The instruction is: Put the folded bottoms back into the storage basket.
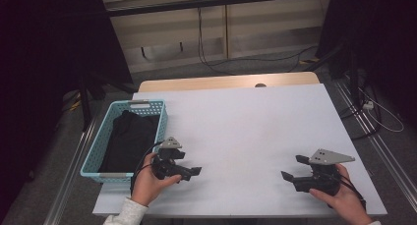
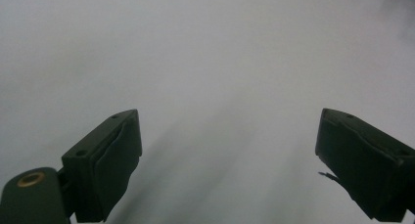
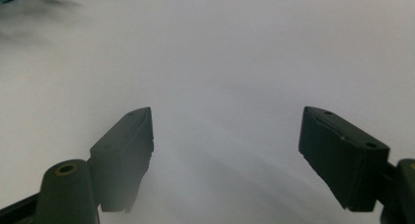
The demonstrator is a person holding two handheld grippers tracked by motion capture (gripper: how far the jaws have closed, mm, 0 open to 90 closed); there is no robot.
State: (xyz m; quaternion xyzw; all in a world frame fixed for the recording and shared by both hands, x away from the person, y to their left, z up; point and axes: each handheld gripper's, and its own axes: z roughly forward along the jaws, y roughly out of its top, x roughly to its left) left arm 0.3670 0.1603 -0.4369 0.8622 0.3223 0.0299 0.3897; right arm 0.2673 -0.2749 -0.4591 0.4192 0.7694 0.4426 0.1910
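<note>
Black cloth (image 1: 129,141) lies in the teal basket (image 1: 93,154) at your table's (image 1: 246,126) left edge, and from above, then in each gripper view, left hand-held gripper (image 1: 195,171) and right hand-held gripper (image 1: 290,168) gape empty, so reaching in could snag the basket's rim.

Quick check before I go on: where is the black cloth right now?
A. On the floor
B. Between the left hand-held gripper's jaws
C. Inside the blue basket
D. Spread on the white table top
C: the black cloth lies inside the blue basket at the table's left edge, apart from both open grippers.
</note>
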